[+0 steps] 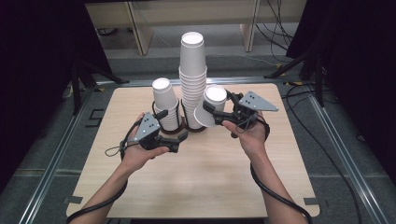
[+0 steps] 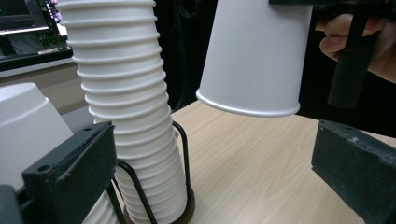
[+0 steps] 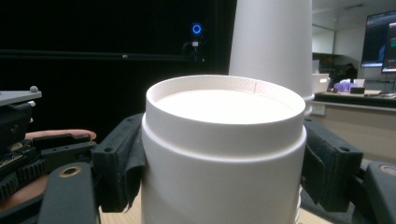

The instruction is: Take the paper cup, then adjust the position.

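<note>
A tall stack of white paper cups (image 1: pixel 193 70) stands upside down in a black wire holder (image 1: pixel 192 129) at the table's middle. To its left, a shorter stack (image 1: pixel 166 103) sits in a second holder. My right gripper (image 1: pixel 212 112) is shut on a single upside-down cup (image 1: pixel 214 96), held tilted and off the table just right of the tall stack; its jaws press both sides of the cup (image 3: pixel 223 154). My left gripper (image 1: pixel 180 140) is open, low by the holders' bases. The tall stack (image 2: pixel 128 116) rises by its left jaw, and the held cup (image 2: pixel 256 56) hangs above.
The light wooden table (image 1: pixel 210 177) has bare room in front and to both sides of the stacks. Cables (image 1: pixel 280 196) trail from both grippers along the forearms. Dark curtains and metal rails ring the table.
</note>
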Motion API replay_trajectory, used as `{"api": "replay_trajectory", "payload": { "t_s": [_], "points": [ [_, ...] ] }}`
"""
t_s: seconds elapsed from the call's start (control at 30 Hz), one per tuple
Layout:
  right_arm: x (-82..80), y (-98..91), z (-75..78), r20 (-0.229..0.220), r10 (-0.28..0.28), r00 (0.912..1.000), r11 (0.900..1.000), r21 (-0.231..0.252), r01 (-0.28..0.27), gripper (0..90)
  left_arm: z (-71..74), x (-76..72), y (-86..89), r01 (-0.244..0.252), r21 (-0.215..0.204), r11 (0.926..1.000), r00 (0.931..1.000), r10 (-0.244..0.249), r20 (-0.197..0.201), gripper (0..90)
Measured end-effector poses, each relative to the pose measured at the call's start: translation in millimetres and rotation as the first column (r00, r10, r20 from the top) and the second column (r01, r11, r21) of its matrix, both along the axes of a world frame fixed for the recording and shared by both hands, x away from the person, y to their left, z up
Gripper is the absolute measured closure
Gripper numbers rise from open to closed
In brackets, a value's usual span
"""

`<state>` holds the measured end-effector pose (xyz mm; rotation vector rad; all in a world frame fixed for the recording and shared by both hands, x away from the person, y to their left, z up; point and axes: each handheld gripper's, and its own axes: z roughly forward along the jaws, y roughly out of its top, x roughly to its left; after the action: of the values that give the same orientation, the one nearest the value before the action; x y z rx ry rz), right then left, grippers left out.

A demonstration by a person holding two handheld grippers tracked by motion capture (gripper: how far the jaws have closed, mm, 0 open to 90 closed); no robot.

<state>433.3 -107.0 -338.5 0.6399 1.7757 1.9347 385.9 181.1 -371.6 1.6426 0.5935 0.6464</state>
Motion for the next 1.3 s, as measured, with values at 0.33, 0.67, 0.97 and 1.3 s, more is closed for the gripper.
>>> {"api": "replay_trajectory", "payload": {
  "t_s": [0.33, 0.67, 0.97, 1.3],
  "points": [
    [-4.1, 6.0, -19.1, -0.026, 0.029, 0.9992, 0.9995, -0.011, -0.030, 25.2, -9.4, -8.4, 1.7, 0.012, 0.002, 0.9999, 0.9999, -0.012, -0.011, 0.0],
    [-13.7, 7.9, -40.1, -0.071, 0.050, 0.9963, 0.9984, -0.025, -0.051, 25.2, -28.6, -20.5, 1.4, 0.034, 0.011, 0.9994, 0.9987, -0.034, -0.037, 0.0],
    [-25.8, 13.1, -70.0, -0.142, 0.083, 0.9864, 0.9955, -0.033, -0.088, 25.2, -47.0, -29.1, 0.9, 0.057, 0.008, 0.9984, 0.9959, -0.056, -0.071, 0.0],
    [-29.7, 15.9, -77.4, -0.150, 0.092, 0.9845, 0.9946, -0.035, -0.098, 25.1, -53.7, -33.2, -6.0, 0.090, 0.030, 0.9955, 0.9904, -0.086, -0.108, 0.0]
  ]
}}
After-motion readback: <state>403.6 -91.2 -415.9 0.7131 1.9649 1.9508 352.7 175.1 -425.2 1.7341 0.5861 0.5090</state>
